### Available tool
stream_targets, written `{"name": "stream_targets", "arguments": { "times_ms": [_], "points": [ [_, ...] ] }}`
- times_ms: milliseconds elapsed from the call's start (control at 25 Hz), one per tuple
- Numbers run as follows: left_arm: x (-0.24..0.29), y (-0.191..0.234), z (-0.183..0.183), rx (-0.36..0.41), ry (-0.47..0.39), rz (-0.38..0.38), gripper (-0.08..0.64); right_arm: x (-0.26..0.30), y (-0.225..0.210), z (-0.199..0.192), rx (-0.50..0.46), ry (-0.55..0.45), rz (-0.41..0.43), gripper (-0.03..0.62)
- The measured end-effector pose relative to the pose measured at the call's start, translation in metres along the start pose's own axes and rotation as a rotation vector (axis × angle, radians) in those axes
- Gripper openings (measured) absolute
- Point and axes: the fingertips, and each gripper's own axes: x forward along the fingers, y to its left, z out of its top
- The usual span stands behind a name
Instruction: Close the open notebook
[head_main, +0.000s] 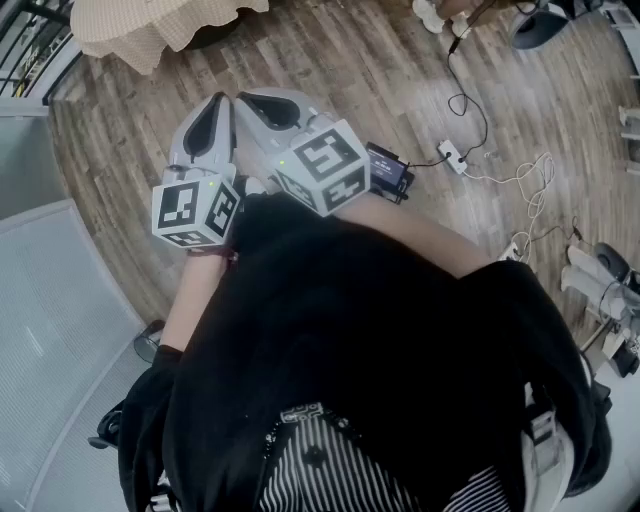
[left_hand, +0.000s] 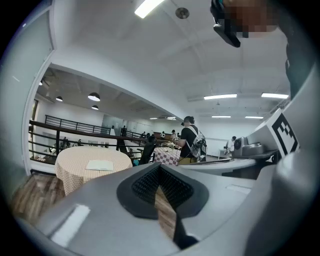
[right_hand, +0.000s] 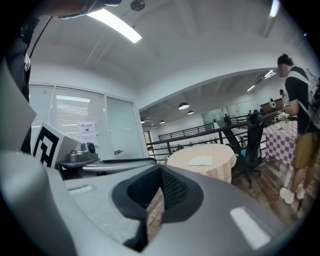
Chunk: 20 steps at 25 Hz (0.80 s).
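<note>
Far ahead, a white notebook (left_hand: 100, 165) lies flat on a round table with a beige checked cloth (left_hand: 75, 172). The right gripper view shows the same notebook (right_hand: 201, 161) and table (right_hand: 220, 167), and the head view catches only the table's edge (head_main: 150, 30) at the top left. I hold both grippers side by side near my chest, well short of the table. My left gripper (left_hand: 160, 170) (head_main: 218, 105) is shut and holds nothing. My right gripper (right_hand: 161, 174) (head_main: 255, 100) is also shut and holds nothing.
Wooden floor lies between me and the table. A black chair (right_hand: 252, 145) stands beside it, with a dark railing (left_hand: 55, 132) behind. A person with a backpack (left_hand: 192, 142) stands at a checked table further off. Cables and a power strip (head_main: 452, 155) lie on the floor at the right.
</note>
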Motion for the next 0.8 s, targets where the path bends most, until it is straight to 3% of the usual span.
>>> {"name": "stream_targets", "arguments": {
  "times_ms": [280,520,800],
  "points": [
    [0.001,-0.003,0.001,0.021,0.001,0.012,-0.009,-0.002,-0.004,-0.002,-0.03,0.012,-0.013,0.002],
    [0.002,-0.011,0.001,0.105,0.017,0.008,-0.011,-0.004,-0.019,-0.007,0.052,-0.02,-0.043,0.002],
    [0.0,0.004,-0.01,0.071,0.035,-0.004,-0.009,0.011,-0.008,-0.011,0.041,-0.001,-0.009,0.002]
  ]
}}
